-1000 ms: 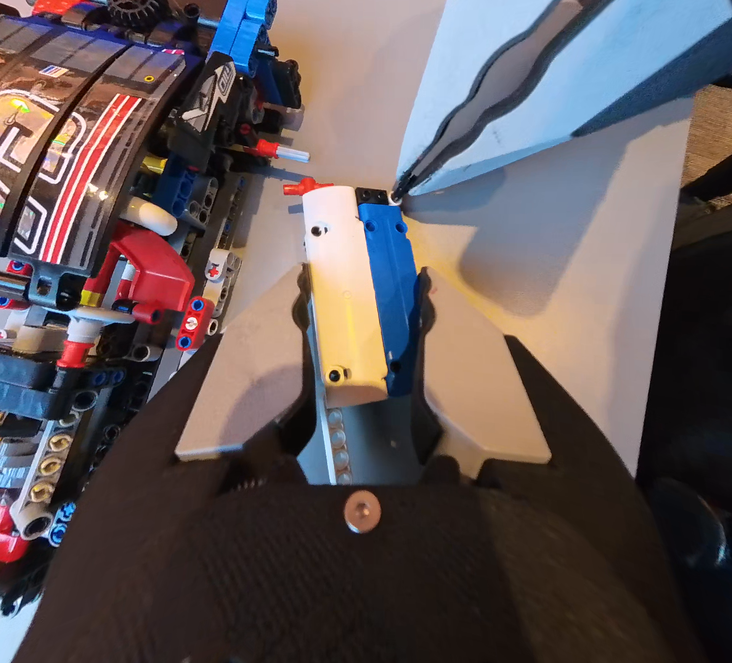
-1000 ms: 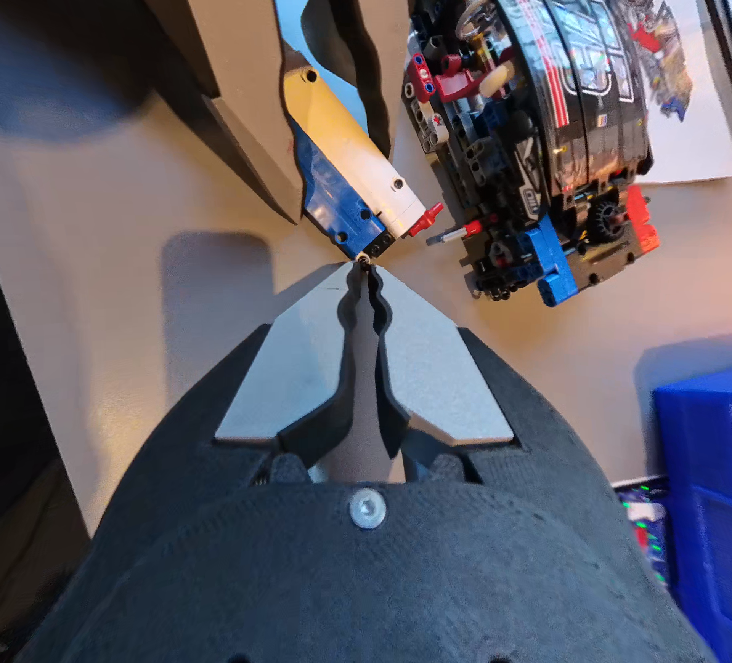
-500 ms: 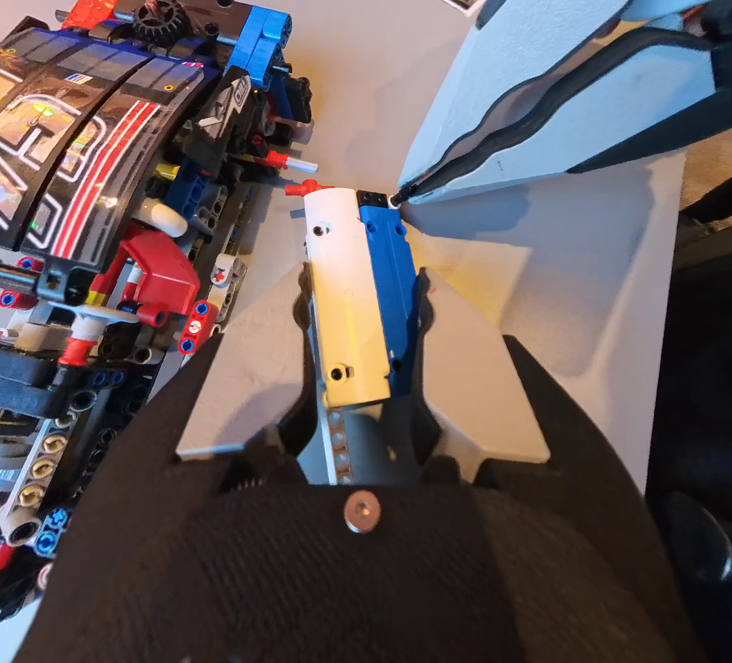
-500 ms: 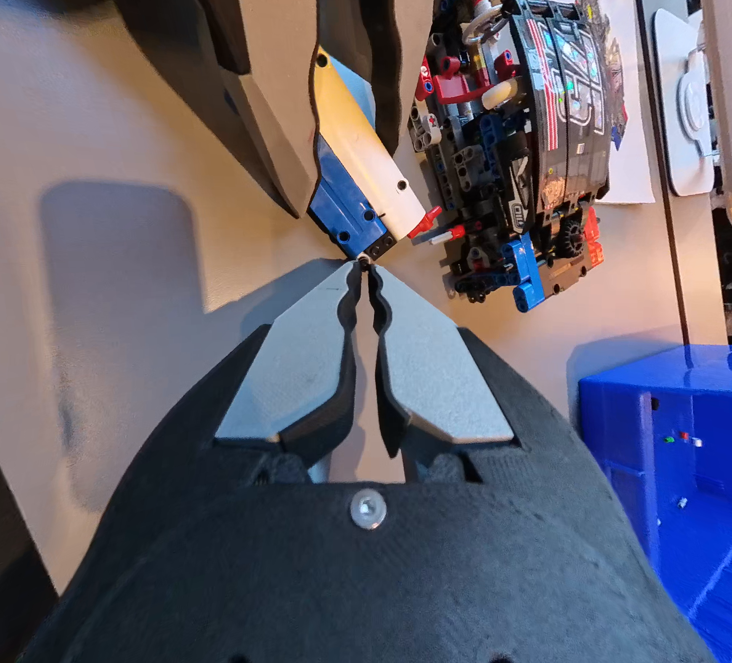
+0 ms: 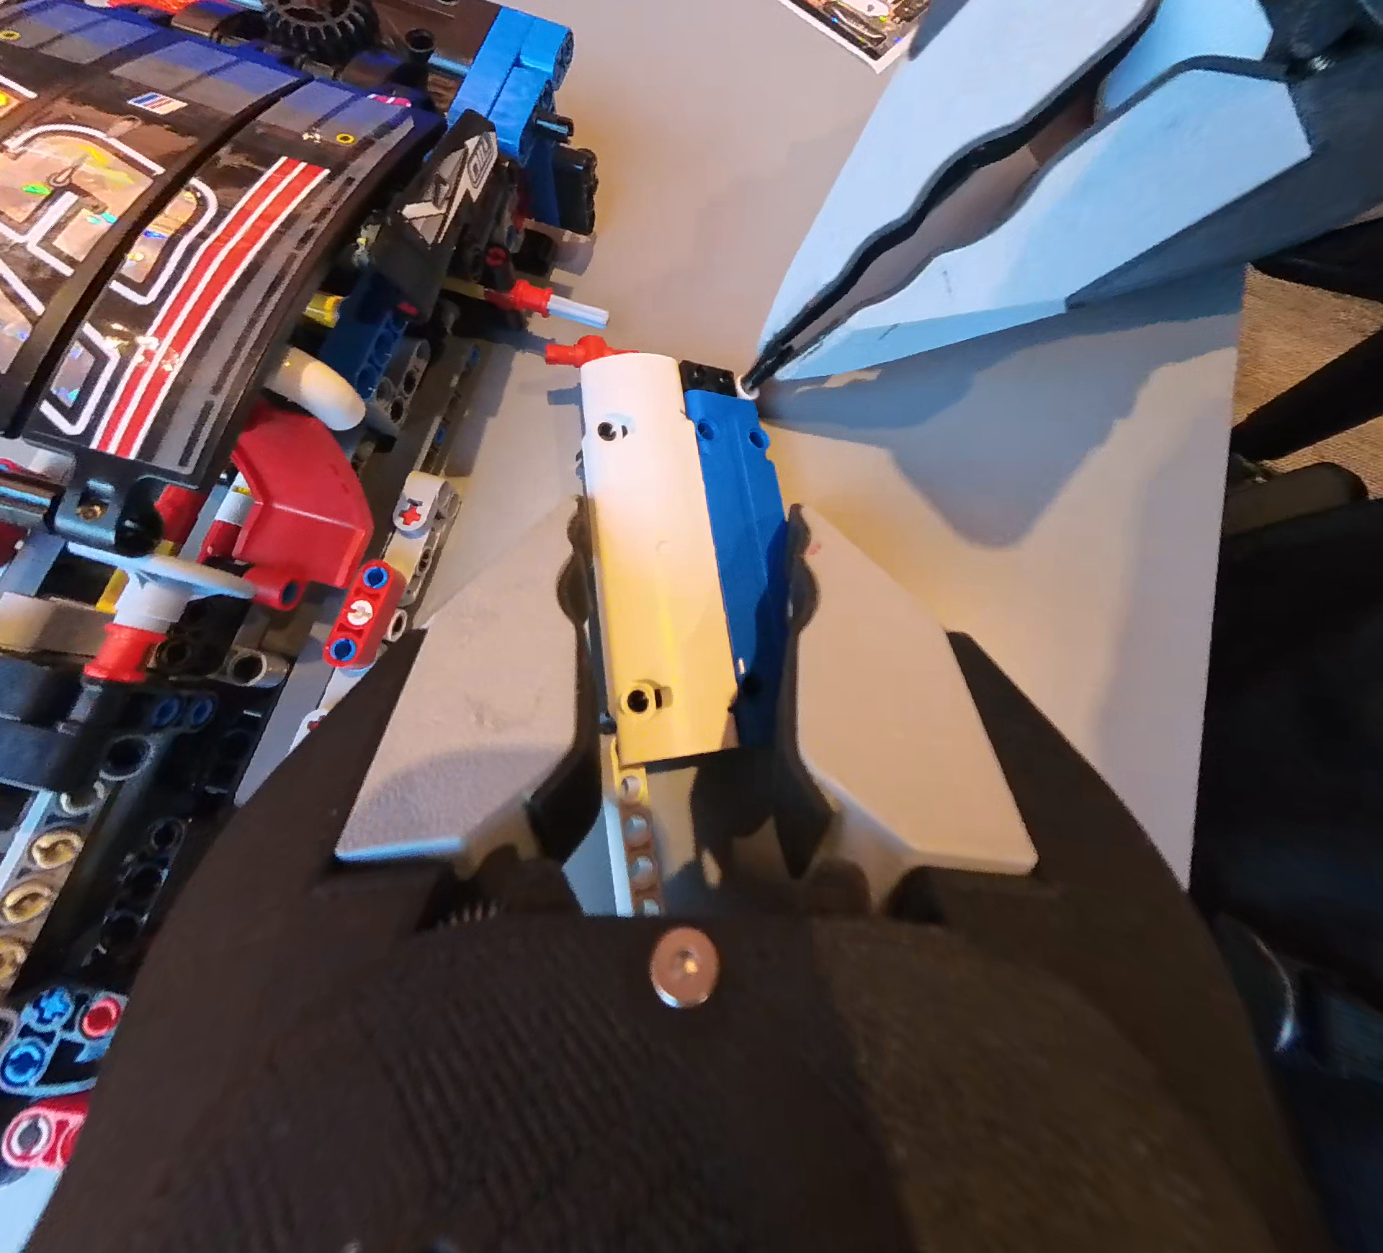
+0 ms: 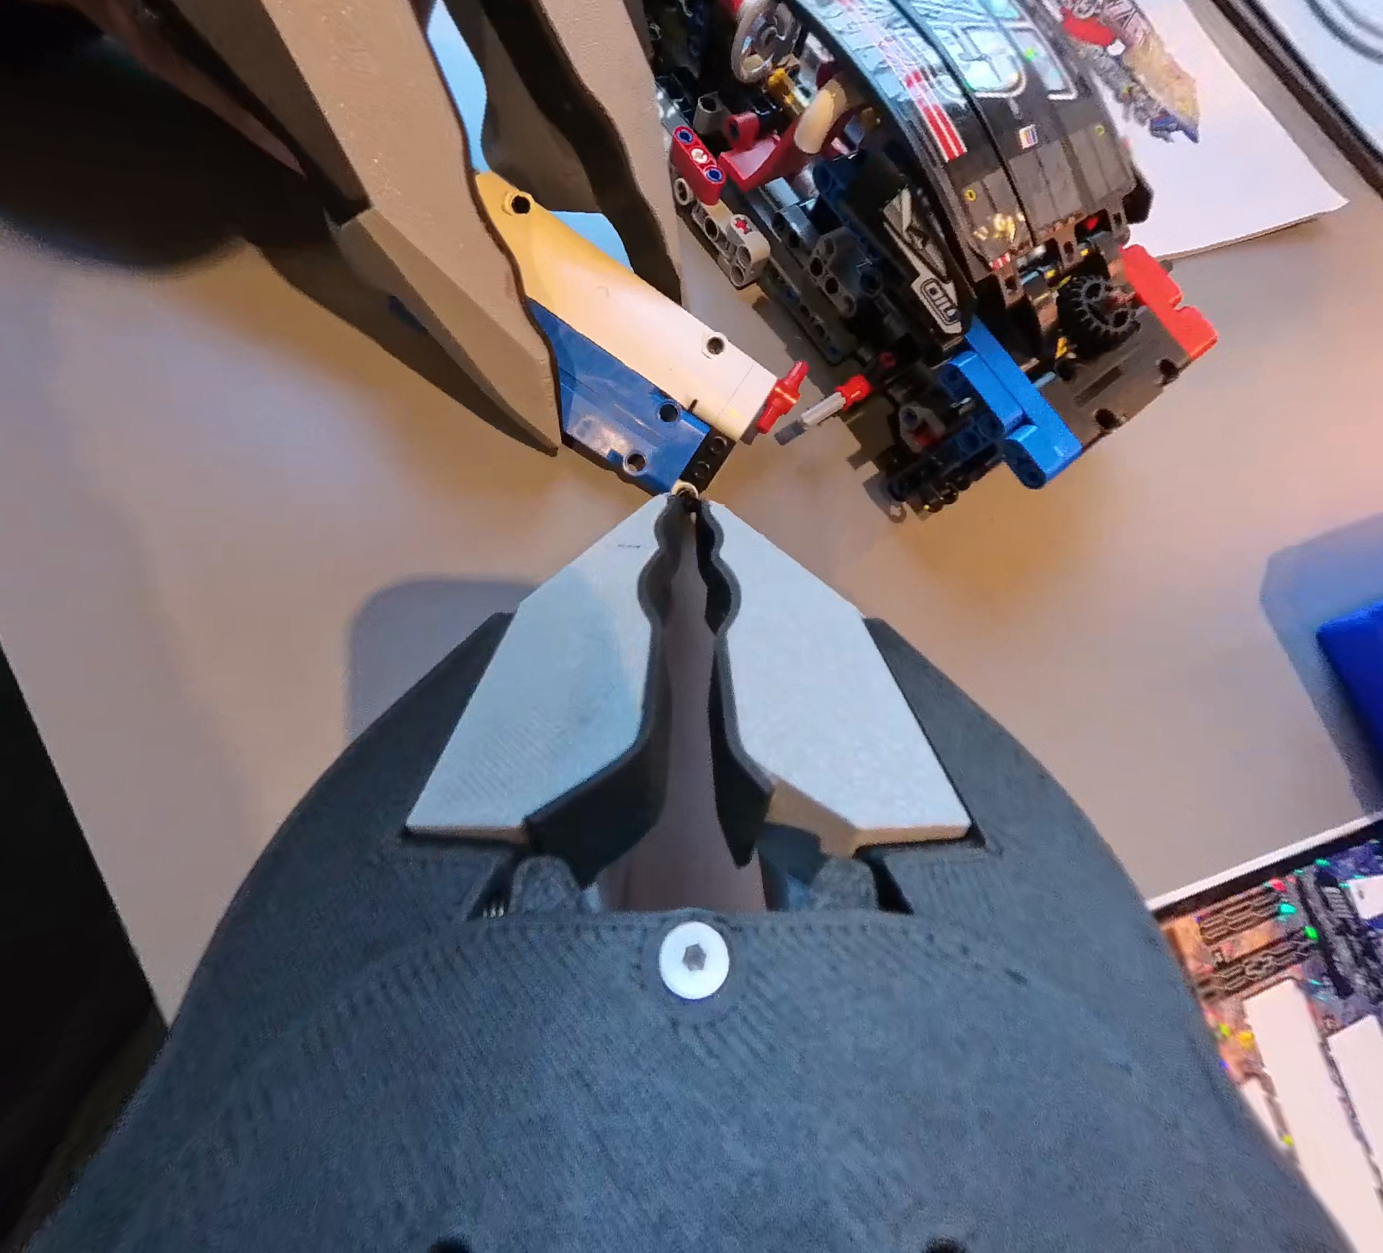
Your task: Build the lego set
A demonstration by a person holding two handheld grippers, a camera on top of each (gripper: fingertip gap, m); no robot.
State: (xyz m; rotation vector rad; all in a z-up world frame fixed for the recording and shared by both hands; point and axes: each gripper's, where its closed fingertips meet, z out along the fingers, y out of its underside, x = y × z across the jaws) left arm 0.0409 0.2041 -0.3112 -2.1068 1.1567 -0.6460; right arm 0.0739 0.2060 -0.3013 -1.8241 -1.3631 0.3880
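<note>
My left gripper (image 5: 685,514) is shut on a white and blue lego sub-assembly (image 5: 673,544) and holds it just right of the black, red and blue lego car (image 5: 187,244). A red pin (image 5: 576,349) sticks out of its far end, close to the car's red and white axle (image 5: 554,304). My right gripper (image 6: 685,499) is shut on a small pale pin (image 6: 685,490) and presses it against the black end block of the sub-assembly (image 6: 636,349). The right gripper also shows in the left wrist view (image 5: 756,379), and the left gripper in the right wrist view (image 6: 614,364).
The car (image 6: 935,170) lies on a pale table (image 6: 224,469). A printed sheet (image 6: 1197,117) lies behind it. A blue box (image 6: 1354,633) and an instruction booklet (image 6: 1272,955) are at the right. The table edge (image 5: 1227,544) drops off to the right. The gap from one gripper's tips to the other's is roughly 4 cm.
Both grippers have tilted and turned a little while holding their parts. The pin tip stays against the black end of the sub-assembly. The car has not moved on the table.
</note>
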